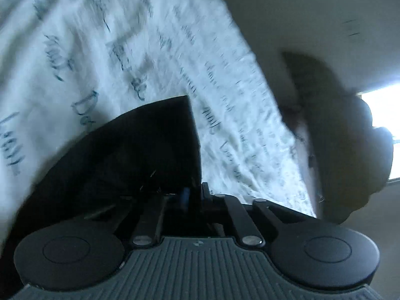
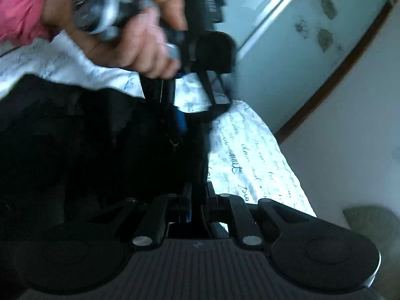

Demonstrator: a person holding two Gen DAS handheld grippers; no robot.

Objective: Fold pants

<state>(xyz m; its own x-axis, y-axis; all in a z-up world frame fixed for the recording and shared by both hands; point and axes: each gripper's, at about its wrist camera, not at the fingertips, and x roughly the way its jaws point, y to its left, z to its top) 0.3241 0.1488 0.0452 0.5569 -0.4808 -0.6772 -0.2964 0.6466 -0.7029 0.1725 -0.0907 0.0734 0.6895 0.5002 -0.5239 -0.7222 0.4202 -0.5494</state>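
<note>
bedsheet (image 1: 87, 50) white (script print) | wall (image 2: 350, 130) pale | both grippers (image 1: 193, 192) (image 2: 197, 192) clamp black pants (image 1: 140, 150)

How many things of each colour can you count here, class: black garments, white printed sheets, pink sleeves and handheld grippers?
Black pants: 1
White sheet with script print: 1
Pink sleeve: 1
Handheld grippers: 2, the left gripper and the right gripper, both clamped on the pants
Total: 5

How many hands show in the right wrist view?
1. A bare hand at upper left grips the other gripper's handle above the black pants. The hand holding this camera's gripper is out of view.
</note>
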